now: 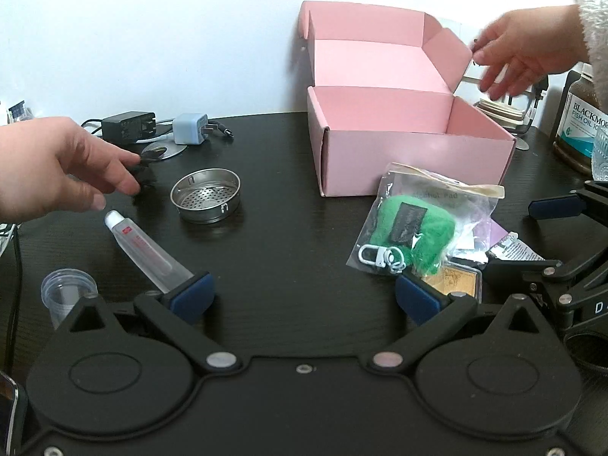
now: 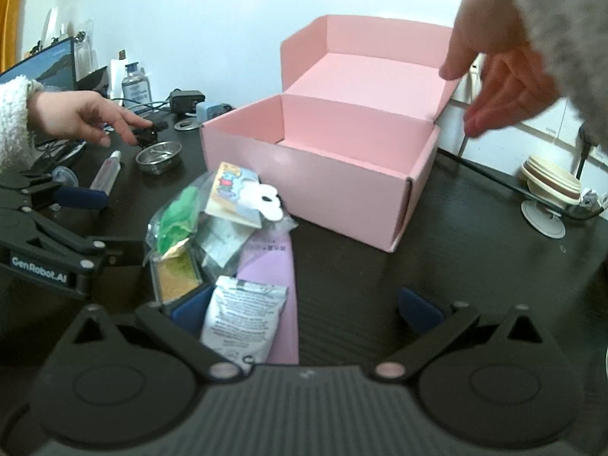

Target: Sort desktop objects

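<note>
Left gripper [image 1: 302,298] jaws released, empty; clear tube [image 1: 146,252] by left jaw. Right gripper [image 2: 306,313] jaws released over sachet [image 2: 243,325]. Pink box [image 1: 399,144] beyond.

Home desk: chargers [image 1: 129,126], monitor [image 2: 49,64], fish-oil bottle [image 1: 581,121].

Your left wrist camera sits low over the dark table [image 1: 288,250], looking forward between its own spread fingers toward the white wall, with the pink box [image 1: 410,152] ahead and to the right. Your right wrist camera sits just as low, further right, and faces the same box [image 2: 323,174] nearer and closer to centre. Both views share the box, the pile of packets [image 1: 418,235] [image 2: 228,228], the metal strainer [image 1: 205,199] [image 2: 159,155] and both bare hands.
</note>
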Motion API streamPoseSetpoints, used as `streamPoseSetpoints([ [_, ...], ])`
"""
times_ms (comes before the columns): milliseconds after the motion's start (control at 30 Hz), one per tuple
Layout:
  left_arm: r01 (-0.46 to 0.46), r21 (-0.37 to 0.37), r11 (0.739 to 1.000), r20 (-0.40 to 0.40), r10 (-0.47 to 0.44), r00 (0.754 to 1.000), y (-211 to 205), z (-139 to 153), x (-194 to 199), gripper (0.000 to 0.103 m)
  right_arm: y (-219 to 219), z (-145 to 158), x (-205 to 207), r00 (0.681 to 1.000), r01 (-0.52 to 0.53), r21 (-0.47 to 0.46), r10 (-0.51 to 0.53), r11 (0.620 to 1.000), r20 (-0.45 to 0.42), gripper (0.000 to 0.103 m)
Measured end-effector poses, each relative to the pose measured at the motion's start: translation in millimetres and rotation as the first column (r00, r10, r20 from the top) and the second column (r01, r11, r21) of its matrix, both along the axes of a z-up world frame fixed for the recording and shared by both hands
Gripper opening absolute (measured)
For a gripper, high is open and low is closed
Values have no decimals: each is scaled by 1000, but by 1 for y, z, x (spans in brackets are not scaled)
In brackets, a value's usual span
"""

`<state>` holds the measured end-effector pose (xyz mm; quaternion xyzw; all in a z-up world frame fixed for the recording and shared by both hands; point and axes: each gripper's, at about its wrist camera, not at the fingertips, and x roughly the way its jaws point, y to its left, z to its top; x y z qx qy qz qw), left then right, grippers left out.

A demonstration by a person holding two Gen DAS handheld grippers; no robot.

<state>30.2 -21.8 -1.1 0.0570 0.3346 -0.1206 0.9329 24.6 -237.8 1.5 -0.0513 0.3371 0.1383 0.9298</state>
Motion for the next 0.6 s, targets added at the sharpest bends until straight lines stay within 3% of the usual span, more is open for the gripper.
streamPoseSetpoints([
  [600, 0, 0, 1000, 0, 0, 1000, -1, 1, -1, 103, 1, 0, 1, 1000, 0, 0, 0, 1000, 0, 102],
])
